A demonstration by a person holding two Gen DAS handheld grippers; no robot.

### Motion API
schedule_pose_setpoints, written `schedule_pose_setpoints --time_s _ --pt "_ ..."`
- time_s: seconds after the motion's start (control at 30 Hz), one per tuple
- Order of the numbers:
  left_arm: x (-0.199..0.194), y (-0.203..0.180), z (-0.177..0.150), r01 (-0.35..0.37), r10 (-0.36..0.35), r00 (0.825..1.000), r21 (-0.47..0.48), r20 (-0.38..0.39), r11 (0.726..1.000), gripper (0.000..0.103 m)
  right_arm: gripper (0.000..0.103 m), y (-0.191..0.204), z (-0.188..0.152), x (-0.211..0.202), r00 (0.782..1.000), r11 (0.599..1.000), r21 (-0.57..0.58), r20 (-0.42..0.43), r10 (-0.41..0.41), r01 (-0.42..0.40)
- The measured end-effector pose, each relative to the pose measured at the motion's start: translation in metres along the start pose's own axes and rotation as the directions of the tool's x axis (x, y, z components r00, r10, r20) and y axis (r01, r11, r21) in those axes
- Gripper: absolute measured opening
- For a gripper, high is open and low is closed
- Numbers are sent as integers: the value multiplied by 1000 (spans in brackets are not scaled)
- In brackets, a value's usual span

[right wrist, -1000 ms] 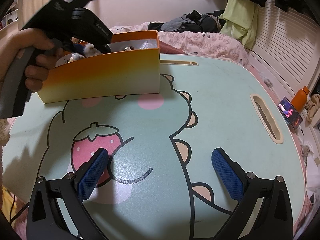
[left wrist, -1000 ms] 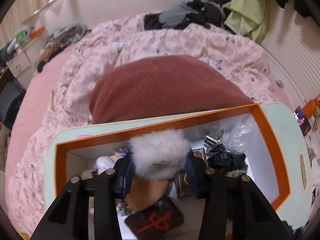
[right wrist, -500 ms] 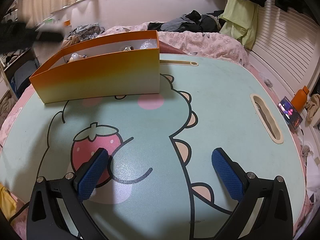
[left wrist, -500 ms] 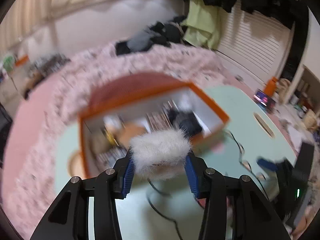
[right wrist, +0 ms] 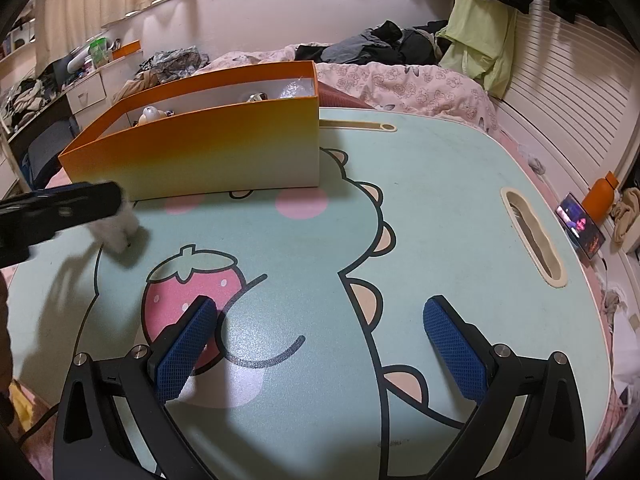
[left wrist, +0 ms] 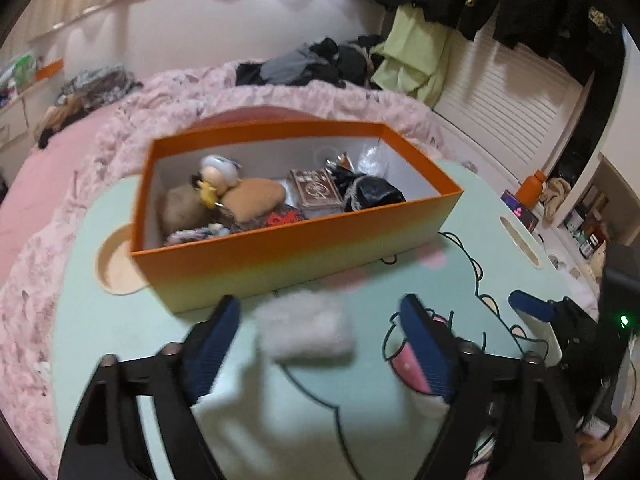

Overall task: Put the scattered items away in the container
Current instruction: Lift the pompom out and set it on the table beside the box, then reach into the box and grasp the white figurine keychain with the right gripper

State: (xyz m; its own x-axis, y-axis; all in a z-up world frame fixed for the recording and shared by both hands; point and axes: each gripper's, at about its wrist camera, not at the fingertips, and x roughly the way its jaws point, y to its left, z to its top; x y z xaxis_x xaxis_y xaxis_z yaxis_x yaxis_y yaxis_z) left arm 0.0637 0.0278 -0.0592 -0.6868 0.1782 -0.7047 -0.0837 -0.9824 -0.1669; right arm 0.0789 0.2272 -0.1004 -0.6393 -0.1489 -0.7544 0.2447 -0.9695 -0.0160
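From the left wrist camera the orange box [left wrist: 296, 240] is seen from above, so its contents show: a small white-headed figure [left wrist: 218, 168], a tan plush piece [left wrist: 252, 200], a brown patterned card box [left wrist: 316, 194], a crumpled black bag [left wrist: 372, 192] and a bit of clear plastic [left wrist: 372, 156] at its right end. The right wrist camera looks at the same box [right wrist: 208, 156] from low down, so only its gradient side wall and a few tips of the contents above the rim appear. That view alone shows the whole lap table [right wrist: 420, 208] with its dinosaur and strawberry print, and the long slot [right wrist: 532, 236] near its right edge.

The white fluffy item [left wrist: 306, 328] is outside the box, near the table's front-left part, just in front of the box's near wall — blurred in both views, so whether it rests on the surface cannot be told. The left gripper [left wrist: 320, 344] has just been opening; its blue pads [left wrist: 218, 340] now stand wide apart, with the fluffy item [right wrist: 118, 228] between them but clear of both. In the right view it reaches in from the left edge.

The right gripper [right wrist: 320, 348] hovers over the table's near edge with its fingers spread wide and nothing between them — only the strawberry print beneath.
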Motion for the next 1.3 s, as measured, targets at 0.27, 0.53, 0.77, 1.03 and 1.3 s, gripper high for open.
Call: schedule_pose_setpoints --time_s 0.27,0.53,0.77,1.03,1.3 --pt "-15 6 -48 -108 109 994 31 -18 994 89 103 0 0 1 1000 1000 0 0 1 -1" --pt "-4 2 -58 -164 163 986 -27 -39 986 90 103 -1 1 2 1000 1000 0 1 1 -1" --pt "1 -3 -68 -225 225 974 -12 -26 974 103 103 -7 8 3 999 999 1 -13 45 -45" --pt "0 -5 -68 -234 233 972 -24 -19 972 103 99 36 101 -47 958 964 -92 122 259 -249" --pt "-10 13 -70 -263 265 964 -115 -1 958 102 66 111 177 48 883 907 53 -212 419 -417"
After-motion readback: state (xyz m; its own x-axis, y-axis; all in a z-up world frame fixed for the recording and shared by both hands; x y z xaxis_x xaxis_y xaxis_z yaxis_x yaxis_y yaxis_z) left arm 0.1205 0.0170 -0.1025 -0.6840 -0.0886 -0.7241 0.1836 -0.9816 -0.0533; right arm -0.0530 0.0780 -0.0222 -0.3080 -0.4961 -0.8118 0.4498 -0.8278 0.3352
